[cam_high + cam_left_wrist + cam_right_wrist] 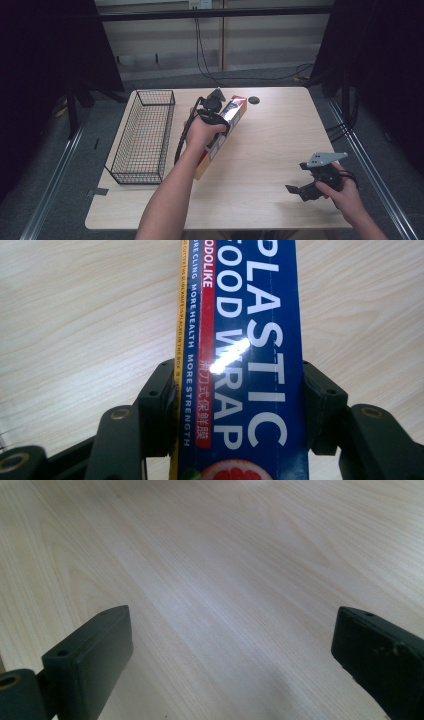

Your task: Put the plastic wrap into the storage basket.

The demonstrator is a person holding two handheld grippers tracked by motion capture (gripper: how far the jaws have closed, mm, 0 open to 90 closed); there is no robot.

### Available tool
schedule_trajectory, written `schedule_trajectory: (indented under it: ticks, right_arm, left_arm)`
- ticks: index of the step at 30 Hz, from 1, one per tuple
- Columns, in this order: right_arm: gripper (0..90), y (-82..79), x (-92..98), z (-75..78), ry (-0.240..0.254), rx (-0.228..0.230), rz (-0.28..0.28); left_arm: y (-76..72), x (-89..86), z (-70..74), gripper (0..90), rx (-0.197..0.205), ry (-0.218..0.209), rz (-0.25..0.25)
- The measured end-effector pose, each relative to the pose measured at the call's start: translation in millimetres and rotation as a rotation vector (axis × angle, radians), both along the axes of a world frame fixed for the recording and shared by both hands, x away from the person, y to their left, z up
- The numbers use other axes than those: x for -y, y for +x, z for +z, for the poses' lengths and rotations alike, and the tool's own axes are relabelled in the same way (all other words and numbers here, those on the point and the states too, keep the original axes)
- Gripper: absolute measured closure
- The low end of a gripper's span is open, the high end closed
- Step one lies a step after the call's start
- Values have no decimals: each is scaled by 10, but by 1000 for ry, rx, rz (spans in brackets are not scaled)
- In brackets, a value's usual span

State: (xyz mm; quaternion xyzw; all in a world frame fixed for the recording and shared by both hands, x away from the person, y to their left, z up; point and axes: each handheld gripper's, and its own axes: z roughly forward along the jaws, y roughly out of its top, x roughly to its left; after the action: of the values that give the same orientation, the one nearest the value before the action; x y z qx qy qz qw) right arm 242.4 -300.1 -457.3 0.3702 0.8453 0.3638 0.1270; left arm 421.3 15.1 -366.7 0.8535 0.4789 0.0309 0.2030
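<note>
Because the long blue-and-red cardboard box of plastic food wrap (240,365) is a thin-walled carton around a roll, I judge it light but long, so it will want to swing about whatever point I pinch. My left gripper (216,120) has its black jaws pressed on the box's two long side faces, near the middle of its length as the high view shows it, which should keep the ends from drooping. The printed face is glossy, with a glare spot on it, so I reckon it slippery; the card would dent if squeezed much harder, so the firm side edges seem a better place to hold than the flat top. The box lies slantwise over the pale wooden table (270,145), just right of the black wire mesh basket (142,135); whether its near end rests on the wood I cannot tell. My right gripper (300,190) hangs low over the table's near right corner, jaws wide apart with nothing between them.
</note>
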Motion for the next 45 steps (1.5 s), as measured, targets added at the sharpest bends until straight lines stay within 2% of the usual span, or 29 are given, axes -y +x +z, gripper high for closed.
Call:
schedule_trajectory:
  ticks: [27, 31, 32, 41, 45]
  right_arm:
    - [31, 6, -6, -9, 2, -1, 1]
    - [31, 4, -9, -9, 2, -6, 1]
    - [32, 5, -8, -9, 2, -3, 0]
    - [31, 4, -6, -6, 3, -2, 0]
    - [31, 6, -8, -7, 3, -3, 3]
  left_arm:
    - [18, -240, 93, 433, -10, -1, 77]
    - [20, -270, 107, 433, 4, -6, 88]
    - [20, -283, 117, 433, -8, -3, 85]
    - [23, -365, 152, 433, -13, 2, 111]
    - [23, -413, 164, 433, -1, -5, 124]
